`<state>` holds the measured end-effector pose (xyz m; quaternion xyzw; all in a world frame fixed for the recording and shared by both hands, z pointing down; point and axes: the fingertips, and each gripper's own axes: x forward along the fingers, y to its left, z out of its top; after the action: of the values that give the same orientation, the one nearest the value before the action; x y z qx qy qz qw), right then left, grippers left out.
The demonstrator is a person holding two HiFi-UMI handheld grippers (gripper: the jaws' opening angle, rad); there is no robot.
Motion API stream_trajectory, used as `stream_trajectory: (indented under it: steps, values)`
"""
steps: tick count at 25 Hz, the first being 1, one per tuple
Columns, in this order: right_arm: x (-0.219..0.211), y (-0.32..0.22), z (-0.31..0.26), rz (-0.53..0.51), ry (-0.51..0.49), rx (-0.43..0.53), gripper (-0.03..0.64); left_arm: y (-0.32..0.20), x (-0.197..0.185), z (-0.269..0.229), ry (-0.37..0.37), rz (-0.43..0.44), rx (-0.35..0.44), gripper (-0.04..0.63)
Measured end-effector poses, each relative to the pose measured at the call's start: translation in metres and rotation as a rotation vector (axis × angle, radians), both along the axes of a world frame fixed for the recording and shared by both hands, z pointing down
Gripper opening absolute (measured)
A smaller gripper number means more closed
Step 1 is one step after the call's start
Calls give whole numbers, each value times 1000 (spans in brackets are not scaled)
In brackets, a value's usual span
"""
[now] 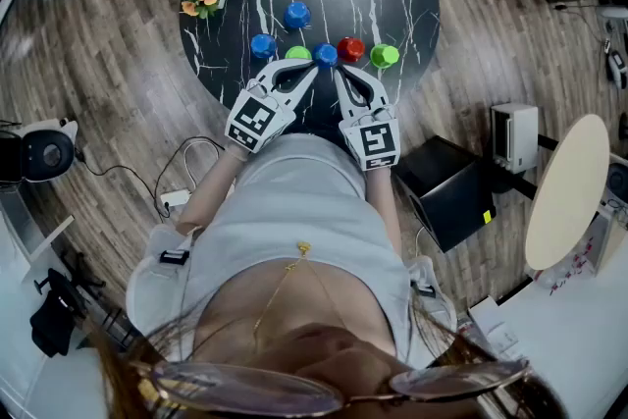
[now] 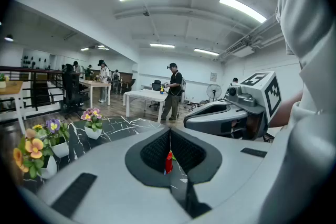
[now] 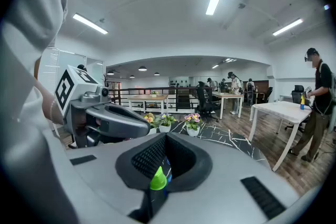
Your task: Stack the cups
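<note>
No words or numbers seem legible; only square coded markers on left cube (image 1: pixel 257 120) and right cube (image 1: pixel 374 138).

You wear a pale grey short-sleeved top (image 1: pixel 294 201), a thin gold necklace (image 1: pixel 303 250) with a small pendant, and glasses (image 1: pixel 245 390). Your left claw (image 1: pixel 310 67) and right claw (image 1: pixel 340 72) have light grey shells, dark ribbed pads (image 2: pixel 152 152), and cubes (image 1: pixel 253 121) printed with black-and-white square markers.
</note>
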<state>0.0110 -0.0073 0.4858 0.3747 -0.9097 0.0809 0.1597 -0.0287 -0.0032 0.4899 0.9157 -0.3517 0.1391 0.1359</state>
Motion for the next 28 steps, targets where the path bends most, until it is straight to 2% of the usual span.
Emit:
stream_trajectory:
  steps: [10,12,13,22,28]
  values:
    - [-1,-3,4,8,-2,-22,21,-8,-9,1,3,-37,5,36]
    - [-1,-4,6,11,-1,-26,21,-10,-12,5,-1,-46,-6,80]
    - [-1,-4,7,12,0,-28,21,-11,-14,8,-5,-48,-15,98]
    - [-2,-5,11,31,1,-46,43,-19,-37,29,-46,-93,-60,117]
    - [0,-4,14,53,7,-55,43,-24,-59,55,-98,-125,-95,129]
